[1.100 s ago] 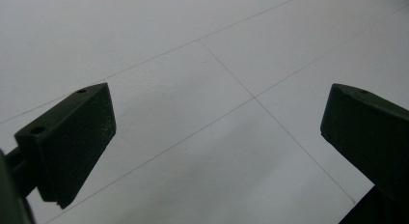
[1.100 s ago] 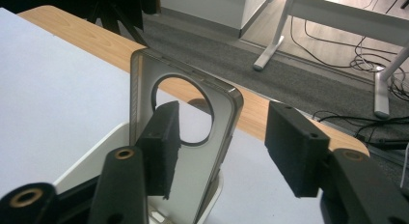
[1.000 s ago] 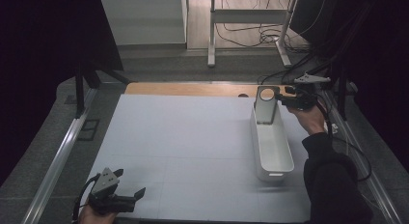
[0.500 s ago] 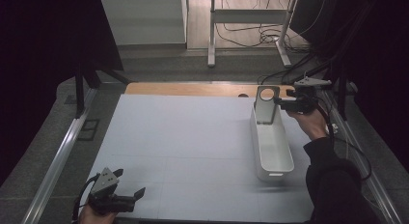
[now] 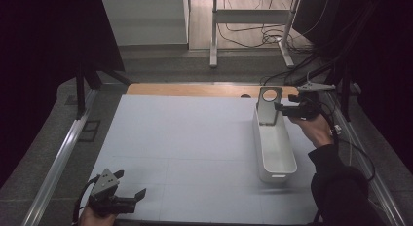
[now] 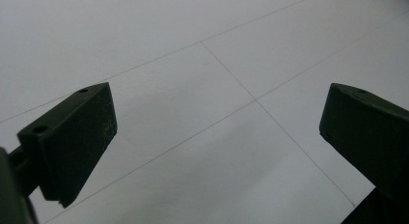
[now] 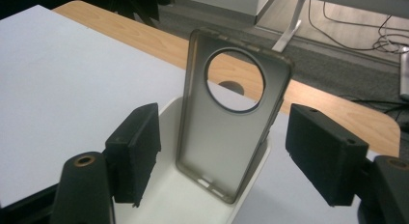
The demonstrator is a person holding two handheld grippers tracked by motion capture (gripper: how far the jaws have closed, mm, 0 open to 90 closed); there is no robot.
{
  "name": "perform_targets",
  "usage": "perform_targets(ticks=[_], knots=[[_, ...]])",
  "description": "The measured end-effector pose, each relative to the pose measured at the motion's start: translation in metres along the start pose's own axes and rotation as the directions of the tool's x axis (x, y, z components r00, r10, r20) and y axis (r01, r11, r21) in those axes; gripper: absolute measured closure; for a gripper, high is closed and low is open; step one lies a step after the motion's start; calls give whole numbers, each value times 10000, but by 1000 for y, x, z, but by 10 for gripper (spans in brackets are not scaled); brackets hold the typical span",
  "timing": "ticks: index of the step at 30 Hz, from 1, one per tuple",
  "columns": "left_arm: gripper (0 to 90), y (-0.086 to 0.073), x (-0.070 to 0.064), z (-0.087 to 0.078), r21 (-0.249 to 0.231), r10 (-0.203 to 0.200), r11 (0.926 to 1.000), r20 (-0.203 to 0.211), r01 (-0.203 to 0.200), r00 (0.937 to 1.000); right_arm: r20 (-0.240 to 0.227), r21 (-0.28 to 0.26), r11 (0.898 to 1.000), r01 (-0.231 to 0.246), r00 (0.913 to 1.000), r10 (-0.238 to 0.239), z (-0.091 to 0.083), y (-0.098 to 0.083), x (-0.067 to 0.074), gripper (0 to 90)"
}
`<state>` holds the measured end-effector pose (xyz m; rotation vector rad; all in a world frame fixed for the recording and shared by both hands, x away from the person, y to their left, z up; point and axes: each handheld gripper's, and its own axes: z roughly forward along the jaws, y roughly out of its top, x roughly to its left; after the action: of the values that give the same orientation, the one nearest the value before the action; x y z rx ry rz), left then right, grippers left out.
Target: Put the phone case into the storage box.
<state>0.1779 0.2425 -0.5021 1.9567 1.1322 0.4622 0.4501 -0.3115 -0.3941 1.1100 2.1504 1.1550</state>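
Your right gripper (image 5: 281,108) has just been opening; its jaws stand apart, clear of the translucent grey phone case (image 7: 231,113) (round camera cutout), which leans upright in the far end of the smooth white bin (image 5: 275,148). Your left gripper (image 5: 127,199), jaws apart, rests at the near left over the bare matte table (image 5: 185,138).

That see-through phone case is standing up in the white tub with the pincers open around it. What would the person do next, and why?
Probably draw the right gripper back from the tub. Its jaws have just been opening and stand apart from the phone case, which leans upright against the tub's far end untouched. The case seems placed, so backing away without knocking it looks sensible.
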Motion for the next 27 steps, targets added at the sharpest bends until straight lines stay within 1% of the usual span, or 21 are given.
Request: perform_targets(ticks=[6, 8, 12, 18, 25, 27], knots=[[9, 0, 0, 0, -18, -84, 10000, -55, 84, 9999, -153, 50, 10000, -14, 9999, 15, -6, -3, 7, 251], [9, 0, 0, 0, -12, -79, 10000, -54, 79, 10000, -160, 48, 10000, 8, 9999, -7, -7, -4, 8, 250], [9, 0, 0, 0, -5, -56, 10000, -69, 56, 10000, -362, 96, 9999, -32, 9993, 35, -12, -6, 15, 239], [9, 0, 0, 0, -7, -61, 10000, -65, 61, 10000, -509, 273, 9994, -191, 9985, 205, -15, -10, 20, 217], [9, 0, 0, 0, -8, -61, 10000, -63, 61, 10000, -722, 286, 9993, -228, 9971, 249, -20, -13, 27, 198], [9, 0, 0, 0, -4, -63, 10000, -68, 63, 10000, -808, 318, 9992, -222, 9964, 247, -22, -15, 32, 184]])
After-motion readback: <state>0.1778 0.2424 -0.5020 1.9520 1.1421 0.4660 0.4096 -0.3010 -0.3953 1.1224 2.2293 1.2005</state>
